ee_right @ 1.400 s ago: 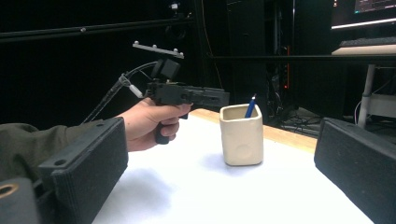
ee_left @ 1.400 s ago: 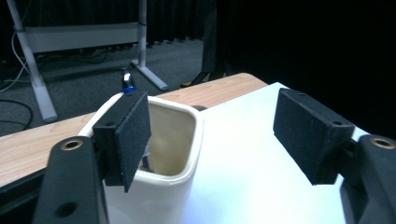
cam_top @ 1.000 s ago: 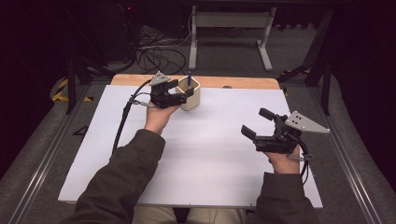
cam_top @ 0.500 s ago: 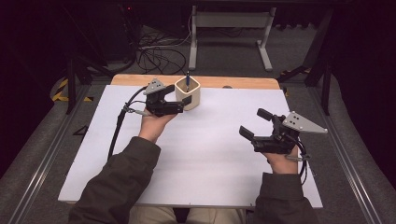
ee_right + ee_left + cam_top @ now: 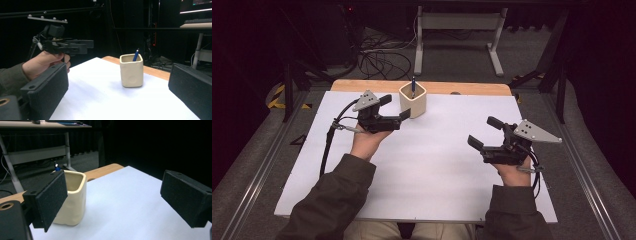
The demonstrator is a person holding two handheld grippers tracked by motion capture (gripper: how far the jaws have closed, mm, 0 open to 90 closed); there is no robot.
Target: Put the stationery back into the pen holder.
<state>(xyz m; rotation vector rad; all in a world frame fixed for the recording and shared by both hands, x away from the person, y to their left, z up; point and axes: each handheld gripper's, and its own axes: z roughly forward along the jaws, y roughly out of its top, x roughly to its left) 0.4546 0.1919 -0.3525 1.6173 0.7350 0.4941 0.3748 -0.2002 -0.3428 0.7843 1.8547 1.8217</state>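
White paper covers the tabletop (image 5: 422, 175), with dark floor and cables beyond it. Just left of the cream cup (image 5: 413, 100), the left claw (image 5: 394, 111) has just been opening and stands wide with nothing between its jaws; a blue pen (image 5: 413, 86) stands upright in that cup. Well apart on the right, the right claw (image 5: 482, 132) hangs wide and empty too.

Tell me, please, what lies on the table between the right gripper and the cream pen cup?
Nothing: in the high view only bare white sheet separates the right gripper from the cup.
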